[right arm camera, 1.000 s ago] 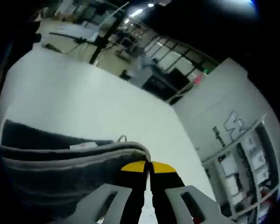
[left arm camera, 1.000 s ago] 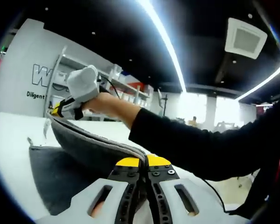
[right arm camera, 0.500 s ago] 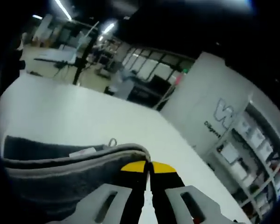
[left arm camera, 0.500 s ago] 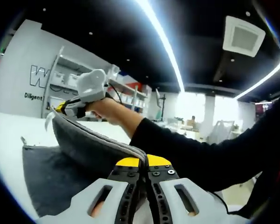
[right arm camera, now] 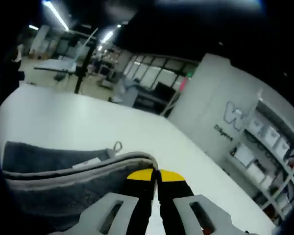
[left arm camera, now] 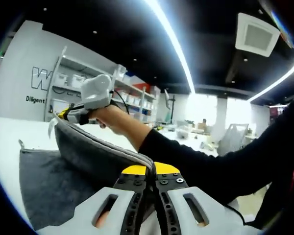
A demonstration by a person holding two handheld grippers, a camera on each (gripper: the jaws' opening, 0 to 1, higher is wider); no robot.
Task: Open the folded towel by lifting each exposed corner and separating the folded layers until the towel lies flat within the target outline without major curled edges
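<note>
Two grippers each pinch one end of the same towel hem. In the left gripper view, the left gripper [left arm camera: 150, 171] has its yellow-tipped jaws closed together on the grey towel [left arm camera: 59, 181], at the pale-edged hem of the raised top layer. From there the hem runs away and upward to the right gripper [left arm camera: 71, 114], which clamps its far end near a small white tag. So the hem's long axis lies straight between the two tools. The lifted layer stands as a sloping wall, with the lower layer lying flat on the white table [left arm camera: 10, 134] beneath it. A dark-sleeved forearm reaches across the view to that far gripper.

In the right gripper view, the right gripper [right arm camera: 156, 175] is likewise closed on the hem, the towel [right arm camera: 49, 159] stretching off to the left, a hanging loop [right arm camera: 117, 146] just beyond. Judging by this, the layer must swing over away from the lower one.
</note>
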